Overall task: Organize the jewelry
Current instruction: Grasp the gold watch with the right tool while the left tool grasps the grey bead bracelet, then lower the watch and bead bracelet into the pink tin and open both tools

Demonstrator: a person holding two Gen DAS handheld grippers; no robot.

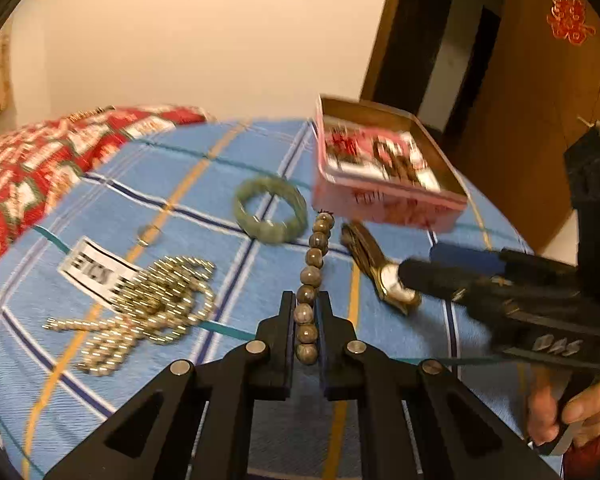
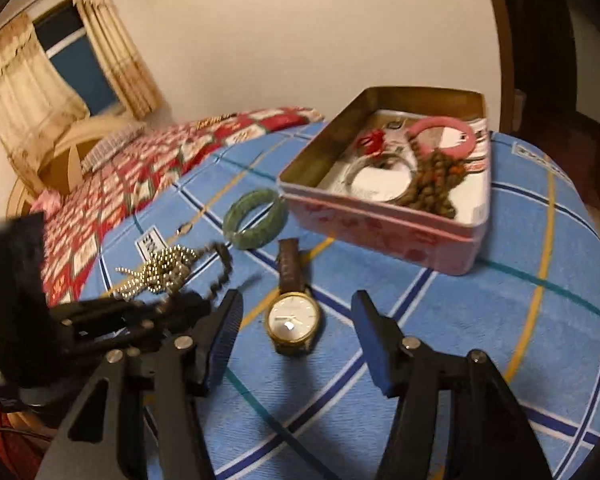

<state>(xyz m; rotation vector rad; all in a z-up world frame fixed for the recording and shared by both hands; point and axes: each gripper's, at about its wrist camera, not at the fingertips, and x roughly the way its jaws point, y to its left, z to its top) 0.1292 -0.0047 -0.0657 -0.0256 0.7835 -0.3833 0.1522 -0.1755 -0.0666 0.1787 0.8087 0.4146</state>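
Left gripper (image 1: 304,312) clamps the bead bracelet (image 1: 314,268) on the bed (image 1: 204,216); lift gently toward the tin (image 1: 384,196) at one o'clock. Right gripper (image 2: 296,336), fingers spread, straddles the watch (image 2: 293,318).

Bed with blue plaid sheet (image 2: 480,340), crossed by white, navy, yellow and teal lines; red patterned quilt (image 2: 148,168) covers the far part. Directly on the sheet: pink tin box (image 2: 380,228), lid off, near the far edge; green bangle (image 2: 255,218) just beside it; gold-cased wristwatch (image 2: 293,318) with brown strap nearer the cameras; string of brown beads (image 1: 314,268); heap of gold bead chain (image 1: 156,300) overlapping a white printed tag (image 1: 90,270); small ring (image 1: 146,234) beyond that.
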